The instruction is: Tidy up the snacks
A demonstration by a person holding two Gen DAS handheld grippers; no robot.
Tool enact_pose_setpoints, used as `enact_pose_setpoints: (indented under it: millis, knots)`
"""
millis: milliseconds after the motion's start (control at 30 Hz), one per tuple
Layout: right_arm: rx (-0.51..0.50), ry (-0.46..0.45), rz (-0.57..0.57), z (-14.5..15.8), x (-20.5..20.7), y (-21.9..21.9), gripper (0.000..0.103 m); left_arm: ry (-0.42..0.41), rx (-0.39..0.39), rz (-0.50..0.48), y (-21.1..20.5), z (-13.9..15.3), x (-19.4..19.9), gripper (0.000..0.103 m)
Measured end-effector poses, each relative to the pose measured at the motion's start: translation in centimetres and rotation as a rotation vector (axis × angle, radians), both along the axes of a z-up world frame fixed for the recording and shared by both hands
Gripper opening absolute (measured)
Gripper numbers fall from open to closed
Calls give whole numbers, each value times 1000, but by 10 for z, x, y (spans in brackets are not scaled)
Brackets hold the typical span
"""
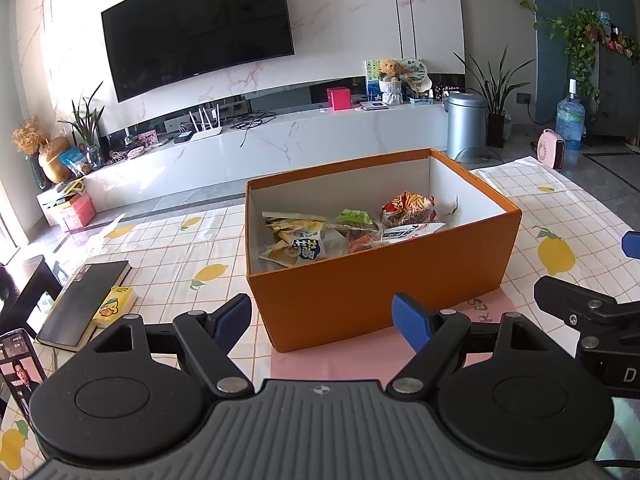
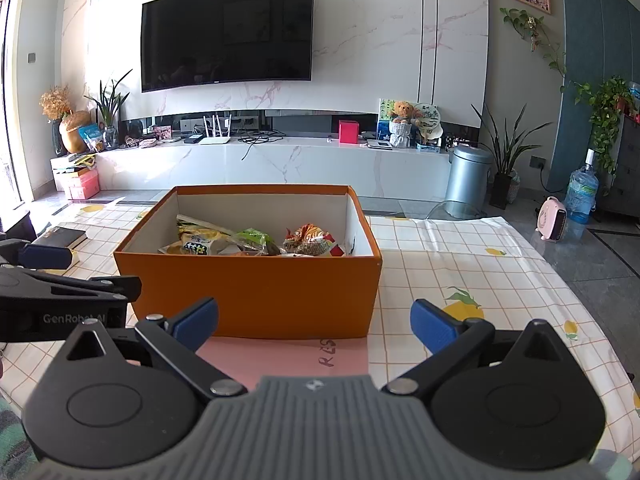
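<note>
**Snack packets gathered in orange box, both grippers empty**

Lay heaped in the open orange cardboard box (image 1: 384,300): snack packets (image 1: 308,240), among them a yellow-and-white packet with blue lettering (image 2: 198,245), a green packet (image 1: 354,216), a red-and-orange crinkled packet (image 1: 408,208) near the far right corner, and a white packet (image 1: 412,232) just beside it. Sat mid-table, the box, on the checked lemon-print tablecloth (image 1: 180,248), its near edge resting over a pink sheet of paper (image 2: 280,356) with handwriting on it.

Hovered just in front of the box's near wall, left gripper (image 1: 322,320), blue fingertips (image 1: 410,320) spread wide, nothing between them. Held likewise low before the same wall, right gripper (image 2: 314,322), blue pads (image 2: 434,326) wide apart and empty. Stayed clear of the box, both.

Rested to the left on the cloth: a black notebook (image 1: 86,300) with a small yellow cartoon-printed pack (image 1: 112,306) touching its right edge, and a lit phone (image 1: 18,368) at the table's near left corner.

Stood beyond the table: a white marble-look media console (image 2: 280,164) under a wall-mounted television (image 2: 228,32), a silver bin (image 2: 468,180), a potted plant (image 2: 506,152), a water jug (image 2: 582,192), a small pink heater (image 2: 552,218).
</note>
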State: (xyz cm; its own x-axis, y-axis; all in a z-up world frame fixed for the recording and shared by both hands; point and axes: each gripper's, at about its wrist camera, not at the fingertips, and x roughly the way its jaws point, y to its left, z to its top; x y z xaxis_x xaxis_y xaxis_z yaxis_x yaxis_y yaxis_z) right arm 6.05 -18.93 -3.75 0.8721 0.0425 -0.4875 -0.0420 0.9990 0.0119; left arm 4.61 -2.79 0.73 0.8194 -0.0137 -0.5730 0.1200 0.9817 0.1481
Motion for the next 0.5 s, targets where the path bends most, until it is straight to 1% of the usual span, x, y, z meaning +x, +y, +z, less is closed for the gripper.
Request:
enact_pose_setpoints:
  millis: [500]
  knots:
    - [5,0,-3,0,-2,-4,99,1,-1,-1,-1,0,-1,94]
